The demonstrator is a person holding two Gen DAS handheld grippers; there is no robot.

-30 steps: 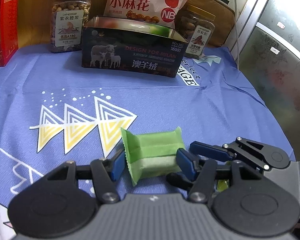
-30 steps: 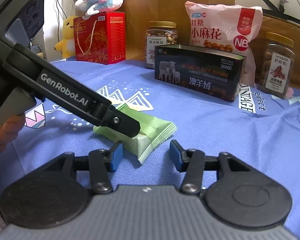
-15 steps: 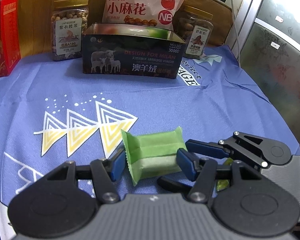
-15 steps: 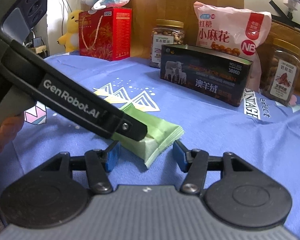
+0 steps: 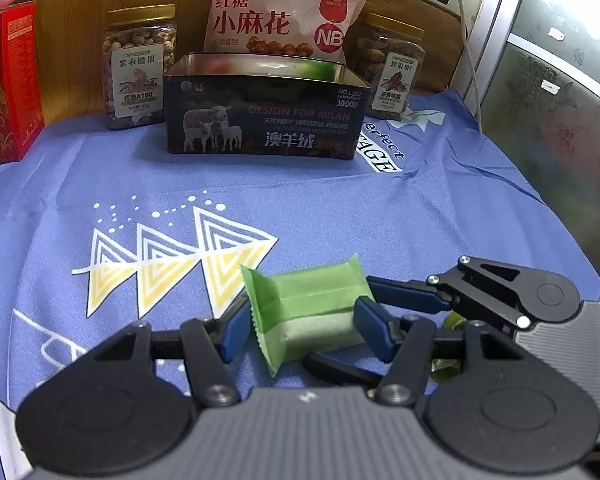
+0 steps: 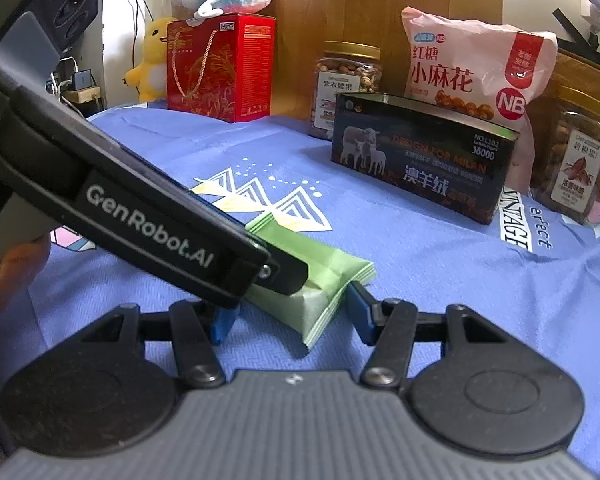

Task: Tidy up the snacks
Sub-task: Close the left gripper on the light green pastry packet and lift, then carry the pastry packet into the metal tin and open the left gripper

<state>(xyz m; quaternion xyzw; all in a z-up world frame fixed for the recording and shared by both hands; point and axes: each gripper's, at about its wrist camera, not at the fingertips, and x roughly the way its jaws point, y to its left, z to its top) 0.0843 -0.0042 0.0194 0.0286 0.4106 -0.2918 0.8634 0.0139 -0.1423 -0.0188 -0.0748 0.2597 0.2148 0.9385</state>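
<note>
I have the green snack packet (image 5: 306, 312) lying between the blue pads of my left gripper (image 5: 300, 326), flat on the blue printed cloth (image 5: 380, 216). The jaws stand about half open; the right-hand pad (image 5: 370, 330) sits against the packet's end, the left-hand one just beside the crimped edge, but I cannot tell whether they truly press on it.

My right gripper (image 6: 290, 316) comes at the same packet (image 6: 320, 284) from the other side. Its jaws are likewise half open, with the packet's near corner between them and no pad clearly touching it.

I judge the packet to be light and soft: a thin film wrapper, slippery, with a cushiony filling that would crush under a hard squeeze. The serrated end seals are floppy and poor to grab. I would take it across the fuller middle, pads on the two long sides, closing gently.

Ahead of the fingers, well apart, stands the open dark tin (image 5: 260, 120), the likely destination.
</note>
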